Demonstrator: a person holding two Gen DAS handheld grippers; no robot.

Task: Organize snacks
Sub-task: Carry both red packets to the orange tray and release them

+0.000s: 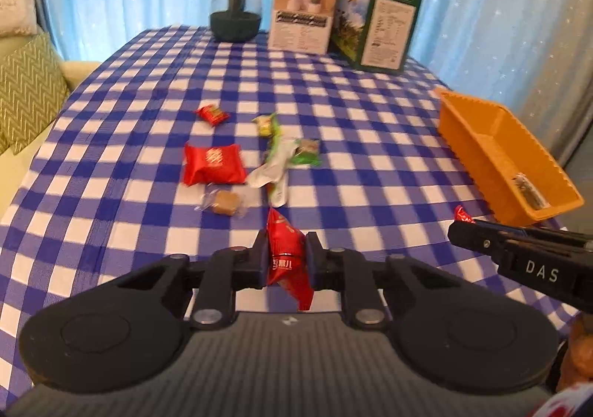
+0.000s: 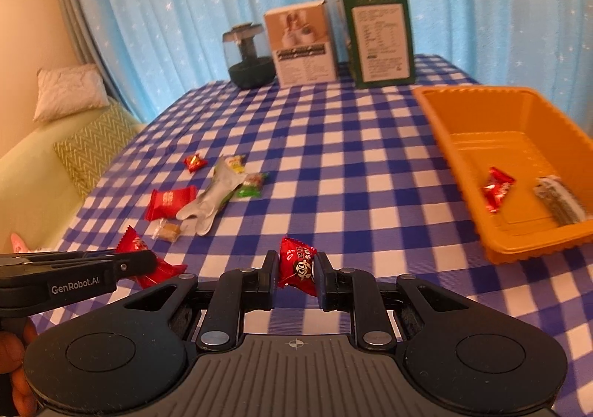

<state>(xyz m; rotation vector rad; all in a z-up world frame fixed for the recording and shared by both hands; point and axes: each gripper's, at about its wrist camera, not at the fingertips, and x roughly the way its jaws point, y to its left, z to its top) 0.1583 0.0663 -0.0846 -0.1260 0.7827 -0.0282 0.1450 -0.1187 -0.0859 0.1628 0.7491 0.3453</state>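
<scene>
Red foil fills both tools: the left tool (image 1: 287, 256) is clamped on a red snack packet (image 1: 287, 261) that hangs between its pads above the blue-checked worktop (image 1: 370, 165), and the right tool (image 2: 296, 270) is clamped on a smaller red candy with a panda face (image 2: 296, 265). To the right sits an orange tray (image 2: 437, 113), holding one red candy (image 2: 496, 189) and a grey striped packet (image 2: 559, 200) near its front end. Left of centre on the cloth lie the loose snacks: a big red pouch (image 1: 213, 163), a small red sweet (image 1: 212, 114), a clear-wrapped brown biscuit (image 1: 224, 203), a white wrapper (image 1: 270, 167), and green and yellow candies (image 1: 307, 152). At the far edge stand a dark glass jar (image 1: 235, 7), a beige box (image 1: 302, 11) and a green box (image 1: 381, 26).
</scene>
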